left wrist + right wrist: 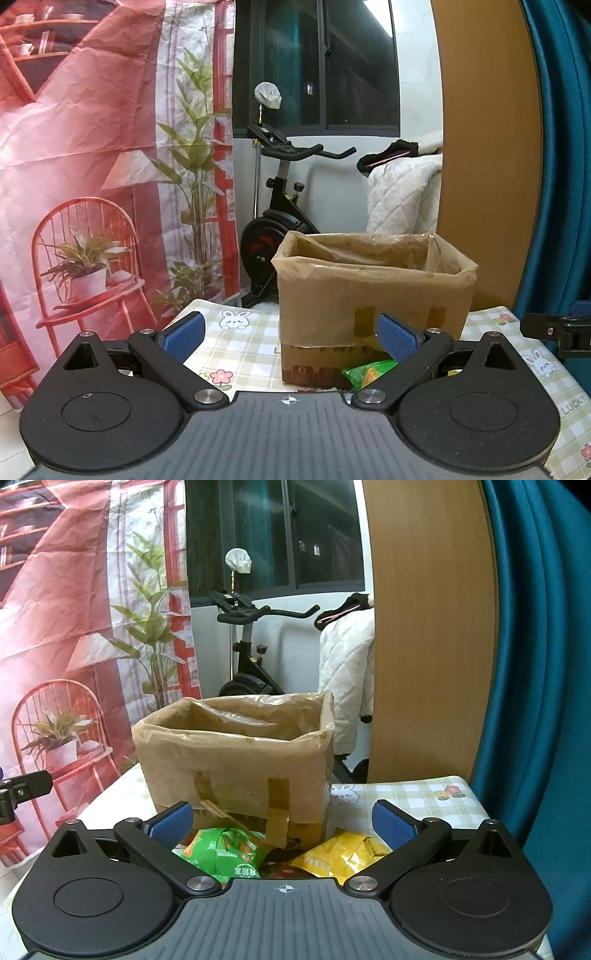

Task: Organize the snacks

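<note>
Both the left gripper (291, 334) and right gripper (282, 821) are seen spread wide, fingers released and holding nothing, while a green snack packet (221, 853) and yellow snack packet (343, 856) are lying on the worktop (417, 794) just near of the cardboard box (236, 760).

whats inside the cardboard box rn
Only a crumpled plastic liner shows inside the cardboard box, folded over its rim. The box's front wall hides the bottom, so any snacks in there can't be seen.
</note>
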The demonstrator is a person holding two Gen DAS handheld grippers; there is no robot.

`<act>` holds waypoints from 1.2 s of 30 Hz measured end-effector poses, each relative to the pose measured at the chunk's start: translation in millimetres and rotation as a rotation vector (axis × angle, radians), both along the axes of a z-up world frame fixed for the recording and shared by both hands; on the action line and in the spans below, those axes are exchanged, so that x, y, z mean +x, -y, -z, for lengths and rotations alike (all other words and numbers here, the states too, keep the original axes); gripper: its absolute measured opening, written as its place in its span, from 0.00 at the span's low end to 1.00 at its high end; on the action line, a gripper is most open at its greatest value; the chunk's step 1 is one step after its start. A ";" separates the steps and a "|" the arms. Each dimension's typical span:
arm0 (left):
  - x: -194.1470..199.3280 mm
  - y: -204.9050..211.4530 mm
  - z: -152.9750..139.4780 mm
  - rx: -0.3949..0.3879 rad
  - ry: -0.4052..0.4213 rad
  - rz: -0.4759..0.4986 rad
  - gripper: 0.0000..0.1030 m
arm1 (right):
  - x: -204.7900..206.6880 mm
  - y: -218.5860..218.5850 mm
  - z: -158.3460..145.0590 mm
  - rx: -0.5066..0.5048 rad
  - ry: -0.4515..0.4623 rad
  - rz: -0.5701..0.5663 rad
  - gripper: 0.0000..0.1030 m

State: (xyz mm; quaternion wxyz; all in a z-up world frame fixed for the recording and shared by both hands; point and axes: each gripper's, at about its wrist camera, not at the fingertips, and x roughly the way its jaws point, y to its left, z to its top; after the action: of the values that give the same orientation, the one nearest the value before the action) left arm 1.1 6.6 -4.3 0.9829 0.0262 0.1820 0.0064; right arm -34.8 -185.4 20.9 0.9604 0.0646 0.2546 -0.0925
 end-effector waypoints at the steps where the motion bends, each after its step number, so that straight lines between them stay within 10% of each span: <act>1: 0.2 -1.0 -0.2 -0.003 -0.003 0.000 0.97 | 0.4 0.2 0.1 0.001 -0.001 -0.001 0.99; 36: 4.6 -2.2 6.1 -0.003 -0.036 -0.024 0.97 | 2.7 -4.7 6.8 0.005 -0.003 -0.007 0.99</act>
State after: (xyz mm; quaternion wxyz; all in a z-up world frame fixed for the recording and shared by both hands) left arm 5.7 8.9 -10.4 0.9794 0.0226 0.2000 0.0177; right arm -32.1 -180.7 14.1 0.9603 0.0662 0.2564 -0.0884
